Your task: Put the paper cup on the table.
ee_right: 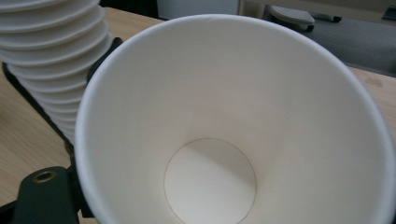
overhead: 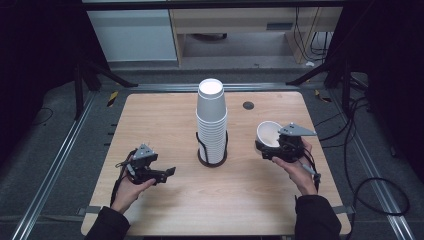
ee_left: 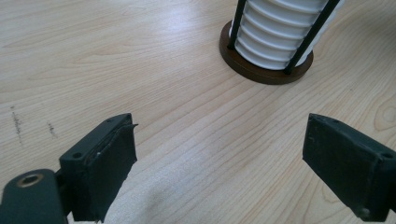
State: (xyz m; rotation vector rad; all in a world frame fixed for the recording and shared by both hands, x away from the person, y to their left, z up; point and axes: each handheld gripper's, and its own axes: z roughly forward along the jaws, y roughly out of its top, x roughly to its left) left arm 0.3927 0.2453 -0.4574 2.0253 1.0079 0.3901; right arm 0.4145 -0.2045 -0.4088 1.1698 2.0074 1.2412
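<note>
On the right side of the wooden table point(overhead: 165, 210), my right gripper point(overhead: 272, 150) holds a single white paper cup point(overhead: 267, 134), tilted so its open mouth faces up and toward the left. From the right gripper view I look straight into that cup point(ee_right: 233, 121), down to its round bottom; the cup's wall covers the jaws there, so I judge the grip from the high view, where the cup sits clamped at the gripper's front, lifted off the tabletop. At the middle of the table stands the tall stack of white paper cups point(overhead: 212, 120), nested mouth-down in a dark wire holder point(overhead: 212, 159) with a round brown base. The held cup is near the stack, to its right, and apart from it. My left gripper point(overhead: 167, 172) sits at the near left, low over the table, pointing right toward the holder. Its jaws stand wide apart with nothing but bare wood between them, as the left gripper view shows, and the holder's base point(ee_left: 266, 70) lies farther ahead, well apart from the pads.
</note>
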